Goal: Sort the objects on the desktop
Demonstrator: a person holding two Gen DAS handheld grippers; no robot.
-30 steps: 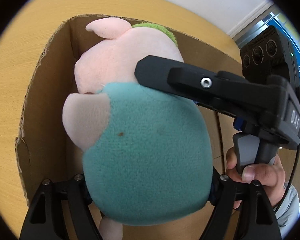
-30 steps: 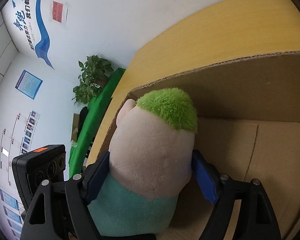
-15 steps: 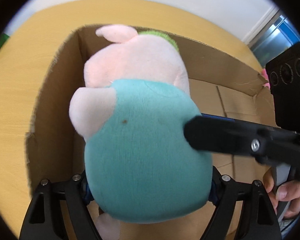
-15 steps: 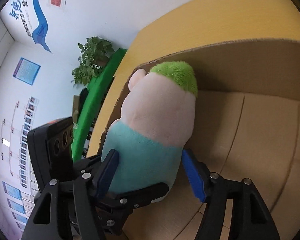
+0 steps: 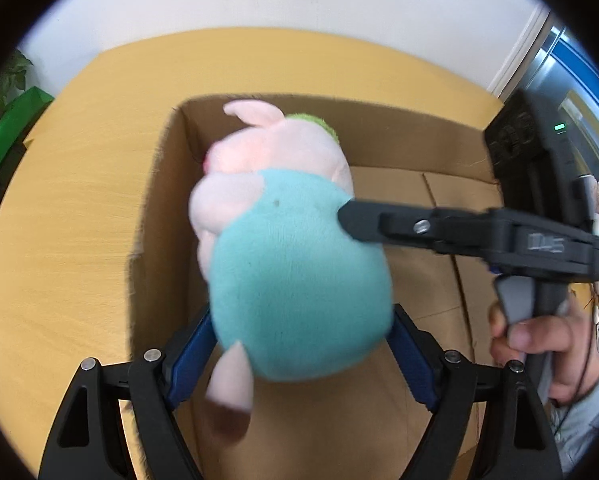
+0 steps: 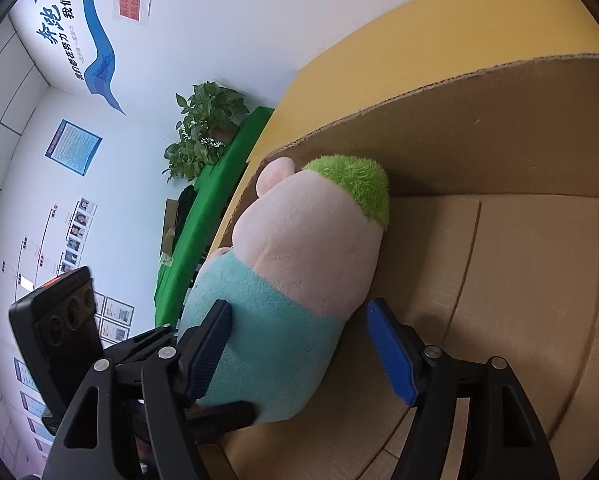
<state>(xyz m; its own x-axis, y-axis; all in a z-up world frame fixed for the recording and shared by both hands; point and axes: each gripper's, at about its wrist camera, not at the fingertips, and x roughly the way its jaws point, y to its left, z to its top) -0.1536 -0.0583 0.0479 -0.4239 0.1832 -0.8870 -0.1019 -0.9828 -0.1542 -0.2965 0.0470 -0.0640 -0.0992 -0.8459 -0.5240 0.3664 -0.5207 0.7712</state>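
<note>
Left gripper (image 5: 301,354) clamps my plush pig (image 5: 295,264) by its teal belly over the cardboard box (image 5: 383,136), presumably for depositing; feet blurred at 6 o'clock. Right gripper (image 6: 299,344) jaws opening, far pad clear; pig's face hidden; box floor cut off toward 3 o'clock.

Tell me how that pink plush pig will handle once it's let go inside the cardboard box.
The plush pig looks soft and probably light: its body bulges between the left claw pads. Its rounded belly suggests it may flop or roll sideways in the cardboard box rather than stand.
</note>
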